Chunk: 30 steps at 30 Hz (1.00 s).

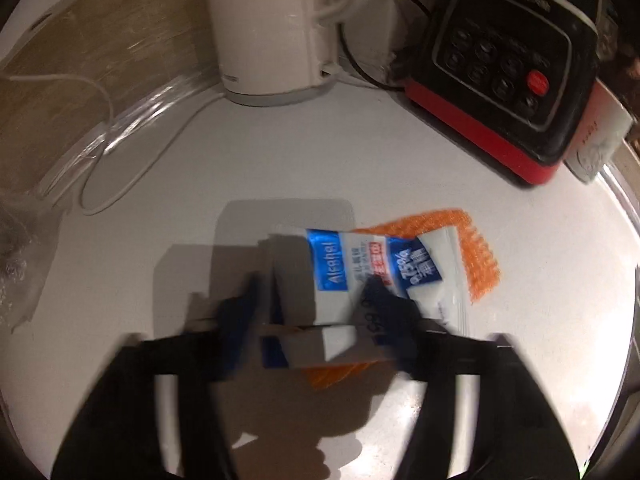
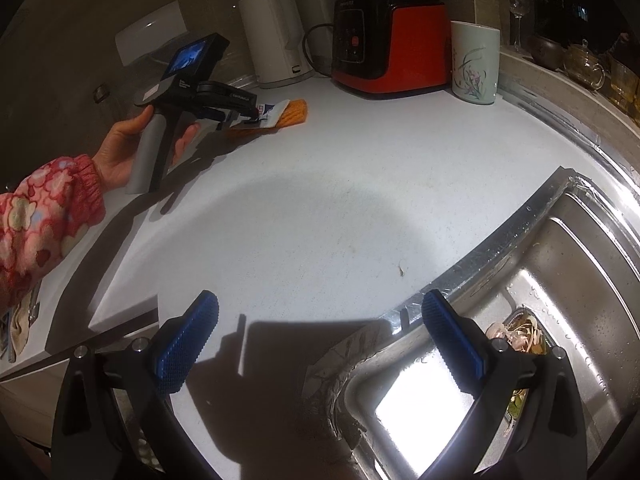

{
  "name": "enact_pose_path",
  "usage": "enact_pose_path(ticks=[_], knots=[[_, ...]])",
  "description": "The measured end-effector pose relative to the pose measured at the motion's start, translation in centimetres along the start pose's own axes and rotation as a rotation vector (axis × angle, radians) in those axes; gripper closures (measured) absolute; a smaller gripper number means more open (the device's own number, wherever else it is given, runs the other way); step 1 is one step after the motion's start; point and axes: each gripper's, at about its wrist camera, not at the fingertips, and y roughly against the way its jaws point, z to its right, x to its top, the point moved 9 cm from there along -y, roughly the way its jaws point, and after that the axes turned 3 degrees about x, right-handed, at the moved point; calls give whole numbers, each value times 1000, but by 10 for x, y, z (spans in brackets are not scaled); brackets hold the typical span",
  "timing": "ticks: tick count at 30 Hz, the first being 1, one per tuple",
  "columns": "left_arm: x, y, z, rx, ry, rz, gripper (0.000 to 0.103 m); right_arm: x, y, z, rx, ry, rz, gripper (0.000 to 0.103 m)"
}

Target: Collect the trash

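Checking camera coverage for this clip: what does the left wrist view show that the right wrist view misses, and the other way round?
Only the left wrist view: the printing on the alcohol wipe packet, "Alcohol" and "75%", and the left gripper fingers on either side of the packet.
Only the right wrist view: the sink with scraps in its strainer, the floral cup, the open right gripper, and the hand holding the left gripper.
Both: packet, orange cloth, white kettle, red-and-black appliance, white counter.

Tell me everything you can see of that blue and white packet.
The packet is a flat, crinkled foil-like sachet, white with blue panels, printed "Alcohol" and "75%". It lies on the white counter, partly over an orange mesh cloth. The left claw straddles its near end; whether the blue pads press it is unclear.
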Motion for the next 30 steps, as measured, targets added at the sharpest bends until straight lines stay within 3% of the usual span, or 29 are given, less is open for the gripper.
enact_pose_path(ticks=[1,3,6,11,16,22,23,24,26,28,30], knots=[[-1,1,-1,1,7,5,71,2,-1,0,1,1,1,2],[-4,4,-2,-8,11,16,91,8,-4,-1,8,7,7,2],[-11,9,-2,-25,15,19,95,27,-12,-5,15,51,15,2],[-27,22,-4,-34,15,31,95,86,-43,-15,10,156,48,2],[-39,31,-9,-49,38,28,96,150,-88,-26,33,152,73,2],[-44,39,-11,-70,49,17,94,192,-122,-43,32,162,79,2],[-40,39,-12,-74,58,15,82,195,-125,-45,37,159,75,2],[-37,37,-14,-72,72,12,50,197,-127,-47,43,157,75,2],[-29,36,-20,-31,102,32,13,198,-130,-50,43,159,70,2],[-21,34,-18,-29,103,56,12,199,-129,-46,5,159,78,2],[-17,24,-11,-56,96,26,12,199,-129,-40,18,139,77,2]])
